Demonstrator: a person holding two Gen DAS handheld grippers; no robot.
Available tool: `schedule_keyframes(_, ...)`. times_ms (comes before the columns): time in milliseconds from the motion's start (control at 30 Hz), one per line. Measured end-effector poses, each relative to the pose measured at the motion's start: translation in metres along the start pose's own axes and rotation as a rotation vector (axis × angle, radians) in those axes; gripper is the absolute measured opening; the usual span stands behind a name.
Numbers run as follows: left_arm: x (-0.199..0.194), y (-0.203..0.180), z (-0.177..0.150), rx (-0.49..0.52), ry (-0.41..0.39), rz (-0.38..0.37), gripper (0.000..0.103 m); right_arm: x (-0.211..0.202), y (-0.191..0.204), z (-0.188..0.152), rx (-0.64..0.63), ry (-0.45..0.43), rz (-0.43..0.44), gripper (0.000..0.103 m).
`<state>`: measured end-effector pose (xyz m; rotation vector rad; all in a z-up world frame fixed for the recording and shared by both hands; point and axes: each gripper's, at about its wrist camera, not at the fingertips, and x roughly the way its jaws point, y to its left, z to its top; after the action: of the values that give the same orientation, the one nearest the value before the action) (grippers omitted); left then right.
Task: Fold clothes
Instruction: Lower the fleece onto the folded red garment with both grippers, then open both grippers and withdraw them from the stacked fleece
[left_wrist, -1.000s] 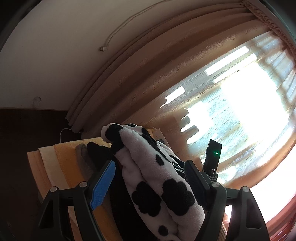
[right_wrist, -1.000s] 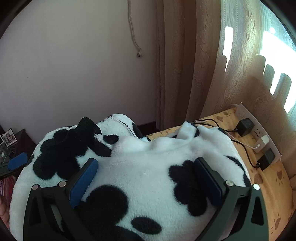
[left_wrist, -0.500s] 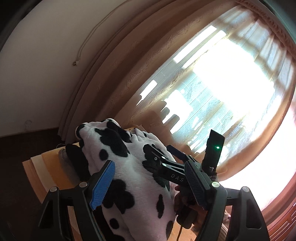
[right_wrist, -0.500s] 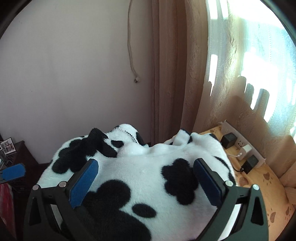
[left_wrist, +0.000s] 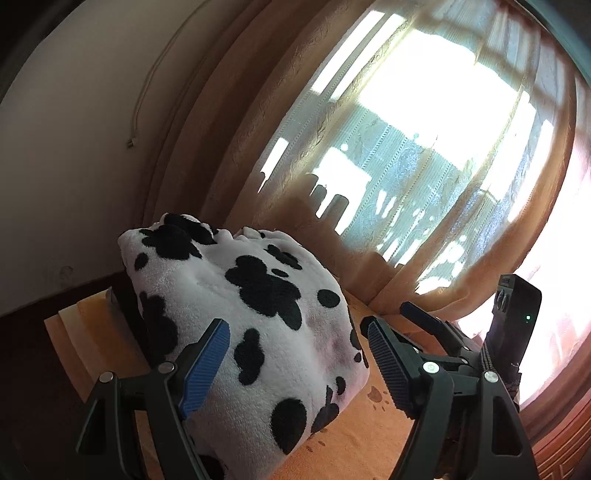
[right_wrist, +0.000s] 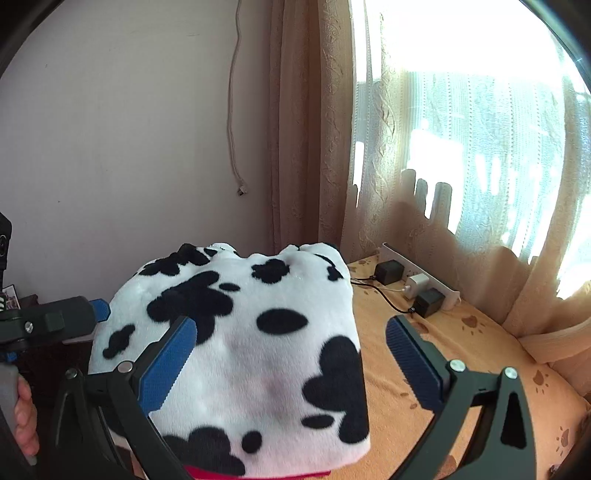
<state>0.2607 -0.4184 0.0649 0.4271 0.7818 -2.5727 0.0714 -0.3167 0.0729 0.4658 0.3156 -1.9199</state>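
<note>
A white fleece garment with black cow patches (left_wrist: 258, 314) lies folded in a thick bundle on the orange bed cover (left_wrist: 369, 435); in the right wrist view it (right_wrist: 251, 332) fills the middle. My left gripper (left_wrist: 299, 365) is open and empty, its jaws apart above the bundle's near edge. My right gripper (right_wrist: 291, 365) is open and empty, just above the bundle. The right gripper also shows at the right of the left wrist view (left_wrist: 443, 332), and the left one at the left edge of the right wrist view (right_wrist: 55, 321).
A white power strip (right_wrist: 421, 277) with black and white chargers and cables lies on the bed by the beige curtains (right_wrist: 369, 147). A plain wall (right_wrist: 110, 129) with a hanging cord stands behind. A dark nightstand (right_wrist: 22, 299) is at the left. A red cloth edge (right_wrist: 258, 474) shows under the bundle.
Both grippers have drawn back and up from the garment, which now lies flatter as a folded bundle. The views have swung toward the window.
</note>
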Motion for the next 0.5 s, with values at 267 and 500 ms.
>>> schedule_keyframes(267, -0.009, -0.044, -0.037, 0.117, -0.036, 0.302, 0.08, -0.037, -0.022, -0.04, 0.1, 0.035, 0.045, 0.103)
schedule_keyframes(500, -0.026, -0.072, -0.059, 0.177, -0.092, 0.438, 0.08, -0.079, -0.013, -0.059, 0.047, 0.004, 0.079, 0.103)
